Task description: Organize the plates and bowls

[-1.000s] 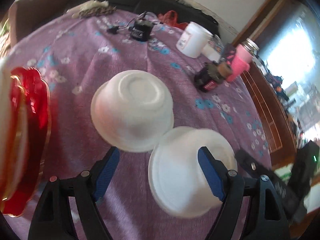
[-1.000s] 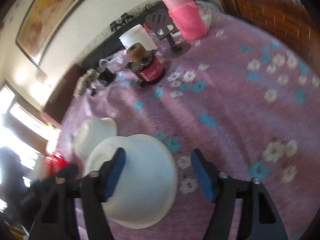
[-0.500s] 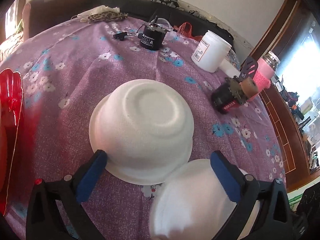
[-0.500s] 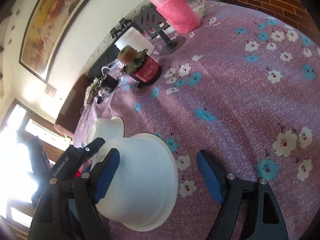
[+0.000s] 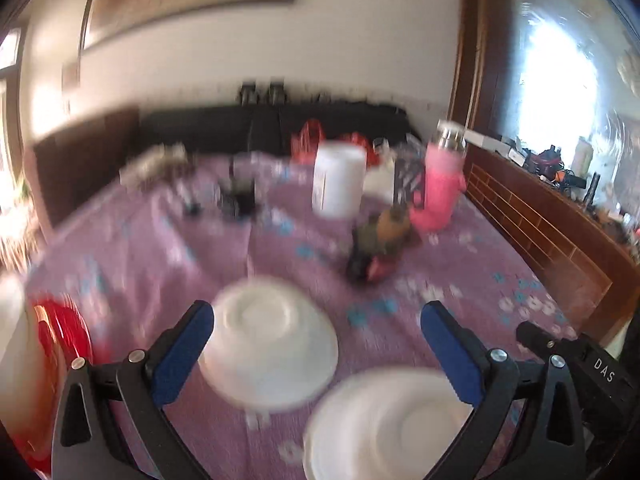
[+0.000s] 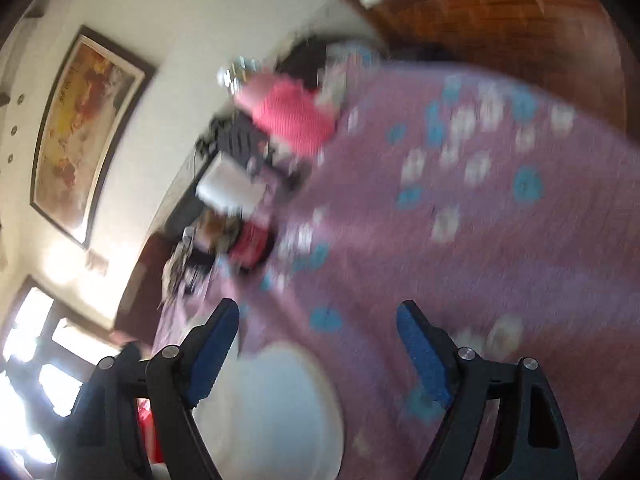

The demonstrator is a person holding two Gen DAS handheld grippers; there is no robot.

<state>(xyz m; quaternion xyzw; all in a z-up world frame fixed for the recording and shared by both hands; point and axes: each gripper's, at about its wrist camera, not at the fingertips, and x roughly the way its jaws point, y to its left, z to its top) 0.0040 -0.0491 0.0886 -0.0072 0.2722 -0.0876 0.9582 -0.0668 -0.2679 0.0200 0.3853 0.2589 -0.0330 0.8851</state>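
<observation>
Both grippers — left gripper and right gripper — stand wide, holding nothing. Two upturned white bowls sit touching on the purple floral tablecloth; a hasty, off-centre pinch could skid one into the red plate.

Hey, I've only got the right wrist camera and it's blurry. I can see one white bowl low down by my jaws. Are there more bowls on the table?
Observer: Yes. The left wrist view shows a second white bowl beside the near bowl, both upside down on the purple cloth.
Operator: Is the left gripper holding either one?
Observer: No. The left gripper has just been opening its jaws. They stand wide, with the second bowl showing between them, not clamped.
Operator: What's the red sliver on my left?
Observer: A red plate, left of both bowls.
</observation>
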